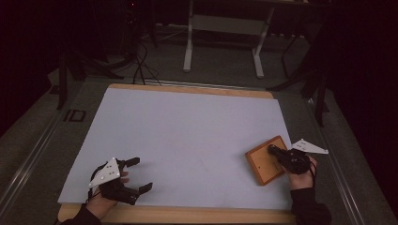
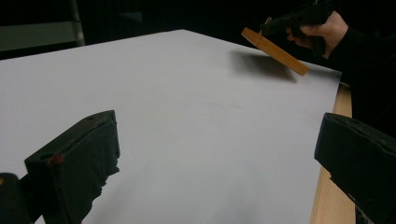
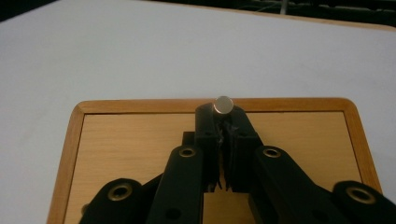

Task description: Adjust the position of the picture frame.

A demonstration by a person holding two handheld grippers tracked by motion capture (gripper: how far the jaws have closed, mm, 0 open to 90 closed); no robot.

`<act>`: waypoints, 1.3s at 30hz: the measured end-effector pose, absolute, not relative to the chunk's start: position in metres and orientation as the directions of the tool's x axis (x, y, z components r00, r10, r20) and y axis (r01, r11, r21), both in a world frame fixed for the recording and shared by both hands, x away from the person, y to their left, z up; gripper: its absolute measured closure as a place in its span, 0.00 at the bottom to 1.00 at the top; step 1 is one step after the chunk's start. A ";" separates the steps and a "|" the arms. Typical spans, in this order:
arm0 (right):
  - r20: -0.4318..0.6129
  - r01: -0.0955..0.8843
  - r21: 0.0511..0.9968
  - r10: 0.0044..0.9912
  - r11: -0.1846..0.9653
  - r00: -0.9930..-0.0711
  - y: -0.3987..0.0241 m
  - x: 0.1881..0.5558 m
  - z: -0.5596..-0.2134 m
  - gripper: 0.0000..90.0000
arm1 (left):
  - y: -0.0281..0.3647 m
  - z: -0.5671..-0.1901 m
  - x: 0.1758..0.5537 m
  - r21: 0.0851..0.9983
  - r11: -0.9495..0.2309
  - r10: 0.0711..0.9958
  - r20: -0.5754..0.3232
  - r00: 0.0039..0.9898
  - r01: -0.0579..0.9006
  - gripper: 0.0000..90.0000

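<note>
A flat wooden board (image 1: 262, 168) with a raised rim hangs tilted just above the table's right side; it casts a shadow on the sheet in the left gripper view (image 2: 280, 49). My right gripper (image 1: 272, 150) reaches over the board (image 3: 130, 135), its jaws shut on a small silver peg (image 3: 223, 104) that stands up from the board. A hand holds that gripper (image 2: 267, 28) at the far right. My left gripper (image 1: 143, 173) rests near the front left corner, open, with nothing between its jaws (image 2: 219, 126).
A white sheet (image 1: 187, 136) covers the wooden table, whose bare edge (image 1: 187, 215) shows along the front. Beyond the far edge stand white desk legs (image 1: 188, 51) and dark stands with cables on the floor.
</note>
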State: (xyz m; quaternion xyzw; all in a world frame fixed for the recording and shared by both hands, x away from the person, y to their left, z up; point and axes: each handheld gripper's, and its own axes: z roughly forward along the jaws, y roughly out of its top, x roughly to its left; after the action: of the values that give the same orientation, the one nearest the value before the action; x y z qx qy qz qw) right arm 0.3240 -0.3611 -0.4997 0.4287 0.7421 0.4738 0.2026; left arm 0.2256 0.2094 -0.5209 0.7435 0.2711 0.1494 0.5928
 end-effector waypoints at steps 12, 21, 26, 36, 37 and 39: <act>0.110 0.407 0.893 0.787 0.190 -0.608 -0.339 0.322 -0.484 0.95 | 0.210 -0.521 0.226 0.963 -0.148 0.580 -0.101 0.808 0.226 0.01; 0.086 0.359 0.906 0.734 0.224 -0.673 -0.311 0.317 -0.469 0.95 | 0.210 -0.521 0.226 0.963 -0.149 0.580 -0.100 0.809 0.226 0.01; 0.093 0.346 0.911 0.704 0.225 -0.704 -0.295 0.316 -0.463 0.95 | 0.210 -0.521 0.226 0.963 -0.147 0.579 -0.102 0.809 0.226 0.01; 0.092 0.316 0.916 0.635 0.249 -0.767 -0.259 0.313 -0.459 0.95 | 0.210 -0.521 0.225 0.962 -0.151 0.575 -0.102 0.812 0.228 0.01; 0.092 0.312 0.916 0.627 0.250 -0.773 -0.255 0.312 -0.459 0.95 | 0.210 -0.521 0.225 0.962 -0.151 0.575 -0.102 0.812 0.228 0.01; 0.091 0.308 0.915 0.611 0.261 -0.787 -0.248 0.311 -0.459 0.95 | 0.210 -0.521 0.225 0.962 -0.150 0.575 -0.101 0.812 0.226 0.01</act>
State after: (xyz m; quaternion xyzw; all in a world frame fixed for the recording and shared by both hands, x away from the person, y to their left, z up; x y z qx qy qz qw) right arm 0.3113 -0.2477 -0.4595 0.2940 0.7810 0.5322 0.1424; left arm 0.2254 0.2099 -0.5208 0.7441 0.2691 0.1466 0.5937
